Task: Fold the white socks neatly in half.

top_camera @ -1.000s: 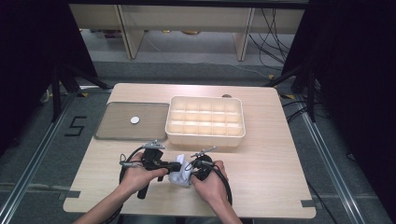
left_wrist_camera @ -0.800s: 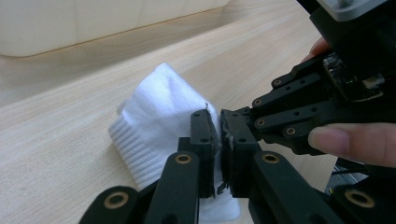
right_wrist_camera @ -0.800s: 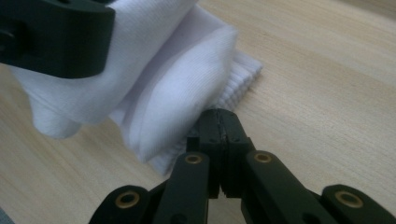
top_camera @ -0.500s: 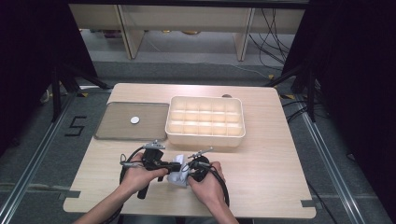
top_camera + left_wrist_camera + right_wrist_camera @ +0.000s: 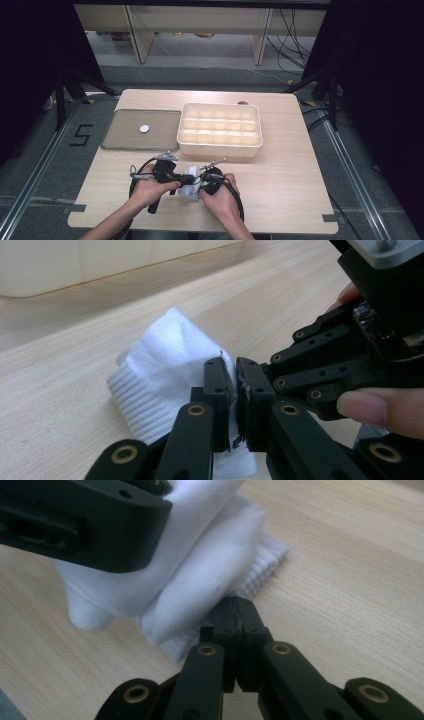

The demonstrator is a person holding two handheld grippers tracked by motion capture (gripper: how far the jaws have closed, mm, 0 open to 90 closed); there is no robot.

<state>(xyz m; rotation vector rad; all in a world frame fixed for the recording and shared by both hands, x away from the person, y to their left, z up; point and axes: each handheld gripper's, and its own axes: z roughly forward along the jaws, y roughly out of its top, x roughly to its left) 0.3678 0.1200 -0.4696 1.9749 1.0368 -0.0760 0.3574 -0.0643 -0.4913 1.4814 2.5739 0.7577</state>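
Both hands low at the table's (image 5: pixel 280 200) near edge, grippers angled inward, meeting at one white folded cloth (image 5: pixel 189 183). Left gripper (image 5: pixel 235 385) jaws nearly closed, pinching cloth. Right gripper (image 5: pixel 239 611) jaws pressed together on the cloth's ribbed edge. Cloth mostly hidden from above. One compartment box (image 5: pixel 220 131), one tray (image 5: pixel 141 130), one white disc (image 5: pixel 144 128).
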